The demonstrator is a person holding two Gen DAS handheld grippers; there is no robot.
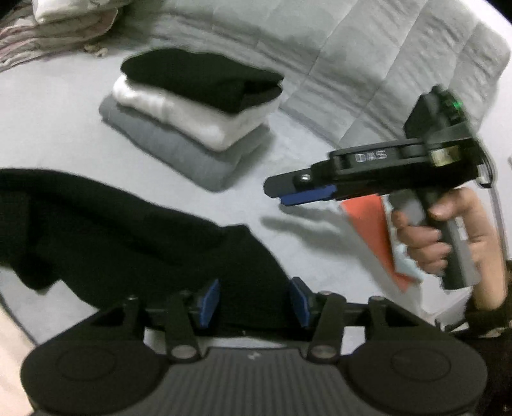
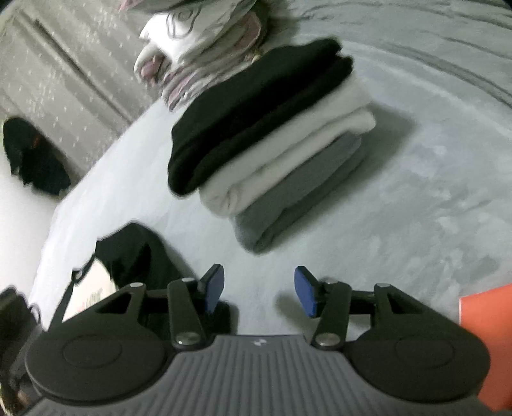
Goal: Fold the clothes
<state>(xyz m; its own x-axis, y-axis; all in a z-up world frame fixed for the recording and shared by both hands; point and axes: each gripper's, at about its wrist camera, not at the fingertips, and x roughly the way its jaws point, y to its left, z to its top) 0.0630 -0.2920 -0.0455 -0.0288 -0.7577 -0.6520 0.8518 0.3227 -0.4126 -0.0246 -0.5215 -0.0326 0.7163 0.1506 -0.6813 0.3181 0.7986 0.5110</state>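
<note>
A loose black garment lies on the pale bed sheet at the near left; part of it shows in the right wrist view. My left gripper is open, its blue pads on either side of the garment's near edge. My right gripper is open and empty above bare sheet; it also shows in the left wrist view, held in a hand to the right of the garment. A stack of folded clothes, black on white on grey, lies further back.
A grey quilt is bunched at the back right. Patterned bedding lies at the back left. An orange flat item lies on the sheet at the right. A dark object sits on the floor beyond the bed's left edge.
</note>
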